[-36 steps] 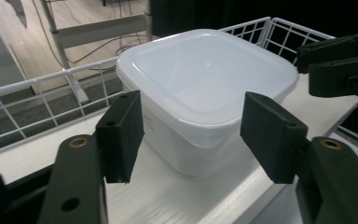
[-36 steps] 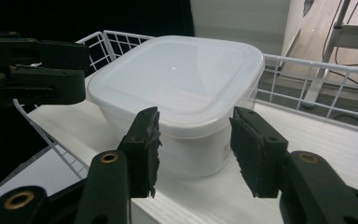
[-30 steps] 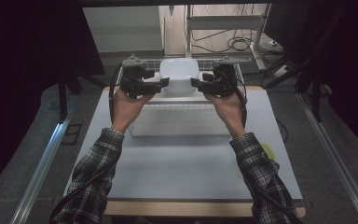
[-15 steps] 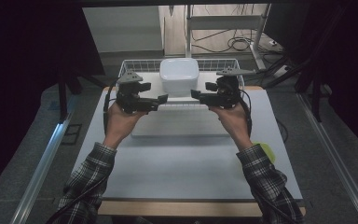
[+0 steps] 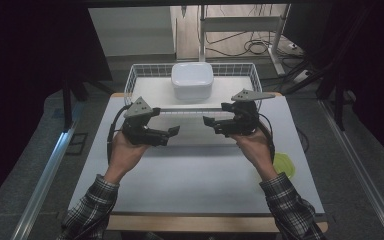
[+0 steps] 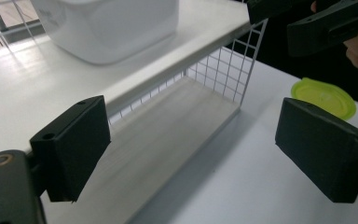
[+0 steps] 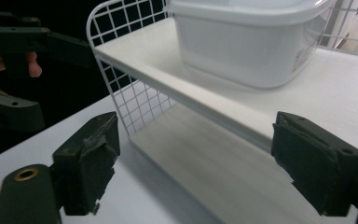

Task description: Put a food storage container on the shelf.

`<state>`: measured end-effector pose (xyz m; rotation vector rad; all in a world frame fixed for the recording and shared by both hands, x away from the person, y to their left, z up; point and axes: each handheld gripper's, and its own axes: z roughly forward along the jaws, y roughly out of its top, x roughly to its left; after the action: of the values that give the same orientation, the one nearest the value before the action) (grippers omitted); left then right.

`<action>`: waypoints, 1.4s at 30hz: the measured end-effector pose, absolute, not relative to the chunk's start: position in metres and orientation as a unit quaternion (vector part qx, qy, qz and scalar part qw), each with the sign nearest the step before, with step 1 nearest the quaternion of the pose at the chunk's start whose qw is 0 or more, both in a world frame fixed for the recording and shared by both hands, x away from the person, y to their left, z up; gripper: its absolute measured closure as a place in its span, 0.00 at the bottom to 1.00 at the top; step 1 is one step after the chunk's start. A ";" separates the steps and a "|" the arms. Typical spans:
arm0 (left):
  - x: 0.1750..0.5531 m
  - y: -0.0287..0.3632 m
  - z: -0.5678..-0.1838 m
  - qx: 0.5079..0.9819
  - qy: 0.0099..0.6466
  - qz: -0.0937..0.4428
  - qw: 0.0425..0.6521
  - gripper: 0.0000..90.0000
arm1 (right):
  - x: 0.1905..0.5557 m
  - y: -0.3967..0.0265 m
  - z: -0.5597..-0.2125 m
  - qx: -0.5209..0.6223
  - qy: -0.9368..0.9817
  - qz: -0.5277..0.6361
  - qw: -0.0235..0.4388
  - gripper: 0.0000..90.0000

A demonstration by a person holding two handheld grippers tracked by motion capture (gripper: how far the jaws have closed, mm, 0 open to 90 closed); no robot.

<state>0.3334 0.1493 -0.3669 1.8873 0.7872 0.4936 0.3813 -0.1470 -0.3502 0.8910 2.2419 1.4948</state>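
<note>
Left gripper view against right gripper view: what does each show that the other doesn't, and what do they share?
Left gripper view: a yellow-green lid lying on the white table, right of the rack. Right gripper view: the rack's rounded wire end panel against a dark background. Shared: the white container on the two-tier rack's upper shelf, the bare lower shelf, and each view's own jaws open with nothing between them, having just been opening.

**Room before the rack, mesh at its ends**

The table (image 5: pixel 180 185) lay bare across the lower middle of the high view. Behind it stood the rack (image 5: pixel 145 75), its lower level open toward the front under the shelf (image 6: pixel 205 32). Wire mesh (image 6: pixel 223 70) closed the ends. A tub (image 5: pixel 192 79) took the shelf's middle. A green lid (image 5: pixel 285 165) lay at lower right.
</note>
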 end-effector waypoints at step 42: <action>0.269 0.172 -0.477 0.779 0.363 0.211 0.466 0.07 | 0.323 -0.201 -0.442 0.335 0.805 0.466 0.153 0.04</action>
<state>0.2692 0.1715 -0.4768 1.9112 0.8910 0.5189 0.3231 -0.2010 -0.4424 0.9598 2.3078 1.3369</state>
